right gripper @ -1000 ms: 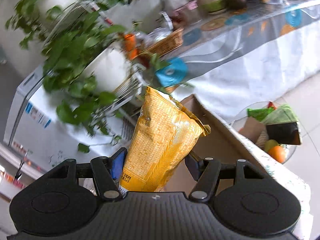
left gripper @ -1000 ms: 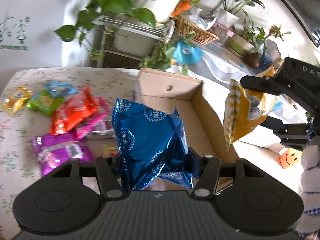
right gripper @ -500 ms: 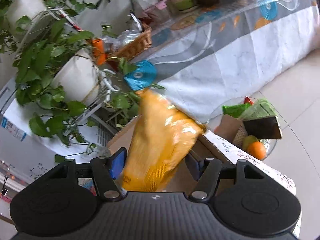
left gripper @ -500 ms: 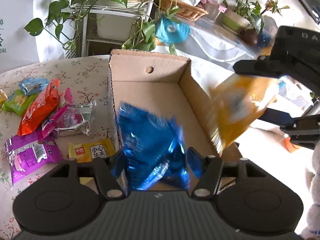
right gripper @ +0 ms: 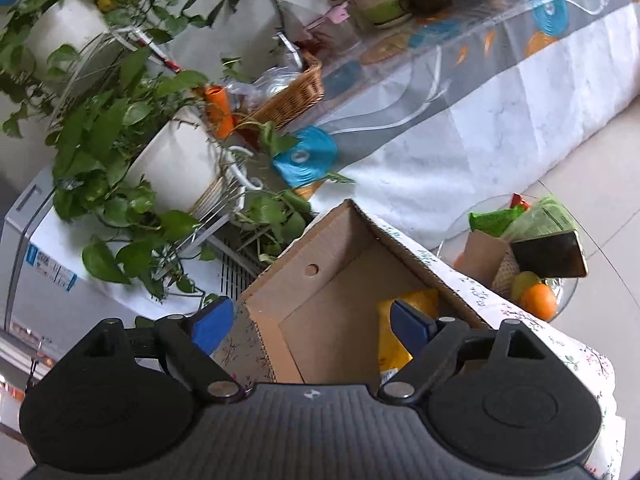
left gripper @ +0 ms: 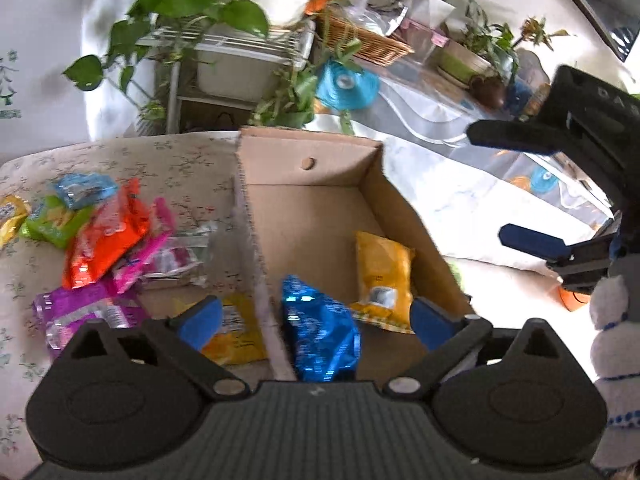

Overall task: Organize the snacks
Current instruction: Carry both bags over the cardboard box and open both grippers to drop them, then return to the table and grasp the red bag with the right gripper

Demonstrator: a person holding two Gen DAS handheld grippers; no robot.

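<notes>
The near end of the cardboard box [left gripper: 320, 184] is cut off by the left gripper [left gripper: 316, 322] body, so its front wall cannot be seen, and the blue foil bag [left gripper: 320, 328] is blurred, its lower end hidden behind that body. The bag lies on the box floor beside the left wall, with the yellow snack bag [left gripper: 384, 276] just to its right against the right wall. The left gripper's jaws are opening, spread wide above the box, nothing pressed between the pads. In the right wrist view the right gripper [right gripper: 310, 326] is also opening and empty; one blue pad covers part of the yellow snack bag [right gripper: 394, 344] below. The far half of the box floor is bare. Left of the box, on the floral tablecloth [left gripper: 120, 156], loose packets crowd together: an orange packet [left gripper: 106, 240], a purple packet [left gripper: 80, 312], a green packet [left gripper: 52, 220], and a small yellow packet [left gripper: 236, 336] half hidden by a pad. The right wall stands near the table's edge, beyond which sits a glass bowl of fruit [right gripper: 532, 272].
</notes>
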